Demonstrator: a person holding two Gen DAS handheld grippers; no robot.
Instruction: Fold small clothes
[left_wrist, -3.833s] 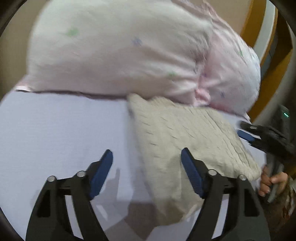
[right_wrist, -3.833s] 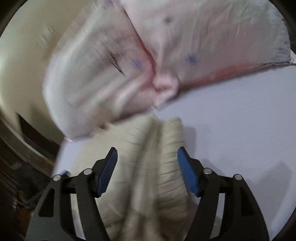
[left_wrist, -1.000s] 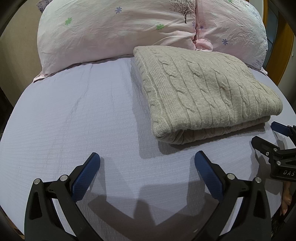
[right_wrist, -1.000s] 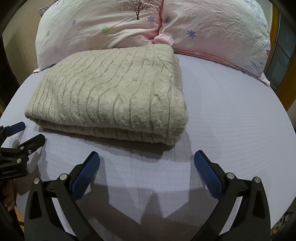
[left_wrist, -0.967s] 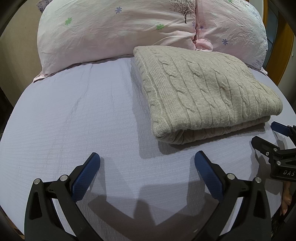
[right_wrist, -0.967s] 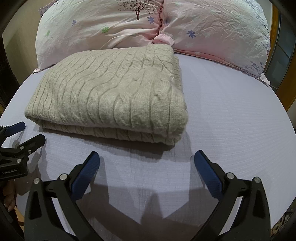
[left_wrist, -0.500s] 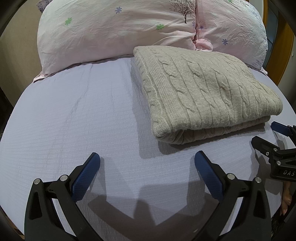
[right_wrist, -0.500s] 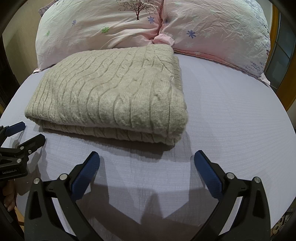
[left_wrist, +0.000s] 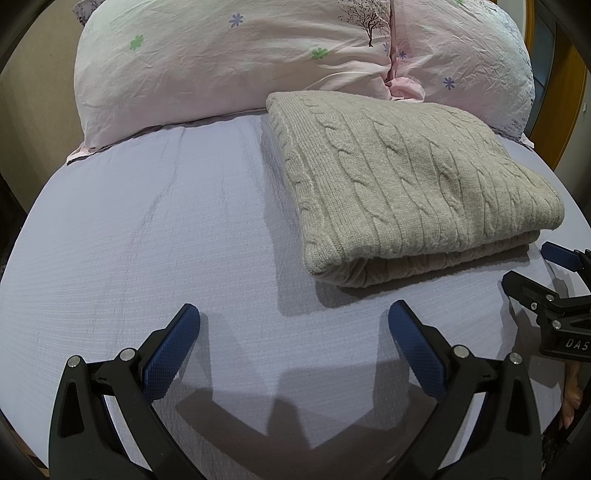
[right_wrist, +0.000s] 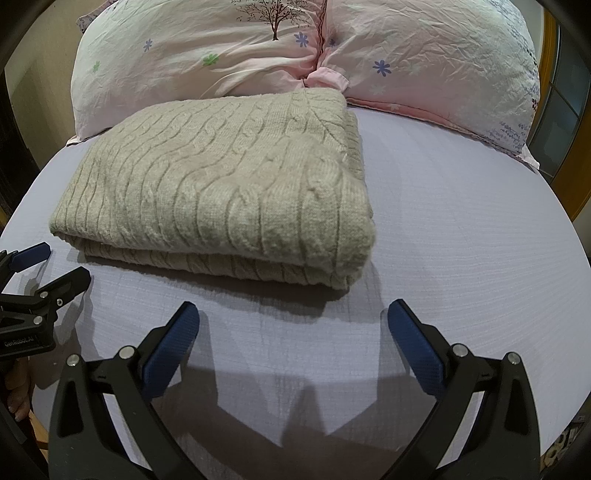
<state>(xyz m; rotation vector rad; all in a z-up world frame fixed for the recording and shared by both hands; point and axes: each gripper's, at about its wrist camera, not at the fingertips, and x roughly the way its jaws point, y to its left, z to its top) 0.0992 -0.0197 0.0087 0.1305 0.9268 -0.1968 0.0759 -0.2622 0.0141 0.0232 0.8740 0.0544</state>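
Nearest in each wrist view, at the bottom of the frame, are that tool's own blue-padded fingers. The left gripper (left_wrist: 293, 325) has its jaws released and spread wide, with nothing between them but bare sheet; the right gripper (right_wrist: 293, 325) is the same, released and empty. Both hang just above the bed (left_wrist: 147, 240), short of the garment, which reads as a hands-off pose rather than a reach. Each tool also shows at the edge of the other's view, at right centre in the left view and at left centre in the right view, so they flank the near edge of the garment without touching it.

Beyond the pads, in the middle of the frame, lies the sweater (right_wrist: 221, 184), a beige cable-knit folded into a thick rectangle of stacked layers, flat on the lilac sheet with its rounded fold edge toward the cameras. By the look of it the folding is done or nearly so; it likely sits there because that is where it was laid to finish.

Farthest, across the top of the frame, two pink floral pillows (left_wrist: 240, 55) lean behind it, the sweater's far edge touching them. Nothing stands between jaws and sweater.
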